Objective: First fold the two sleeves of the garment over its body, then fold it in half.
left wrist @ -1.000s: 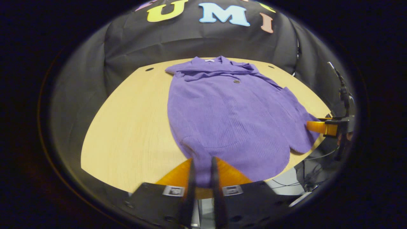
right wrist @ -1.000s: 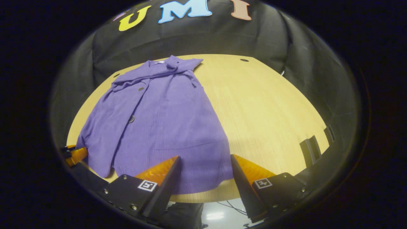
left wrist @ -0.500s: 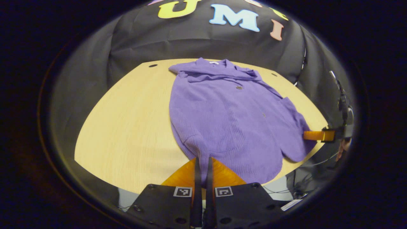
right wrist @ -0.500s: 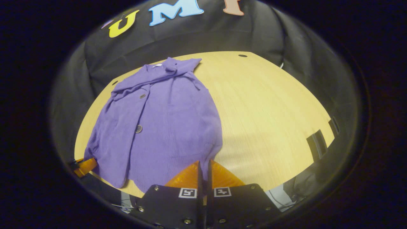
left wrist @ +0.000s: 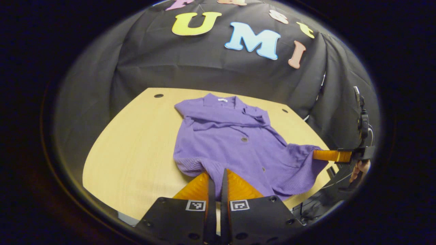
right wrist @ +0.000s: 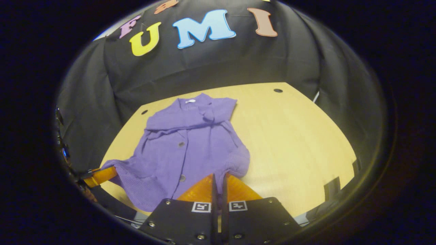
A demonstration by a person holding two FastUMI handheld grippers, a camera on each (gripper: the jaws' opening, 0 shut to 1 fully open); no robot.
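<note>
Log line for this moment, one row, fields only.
stage: half-fold | left claw: shut on garment hem | right claw: shut on hem | hem: lifted off table | collar end: flat

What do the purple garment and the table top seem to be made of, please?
Purple cardigan: apparently a soft ribbed knit, matte; fine ribs show and it drapes limply where lifted. Table top: pale wood or wood-look laminate, smooth, with faint straight grain; which one is unclear.

table [left wrist: 136,143]: light wood | on it: purple garment [left wrist: 231,143], hem apparently lifted
</note>
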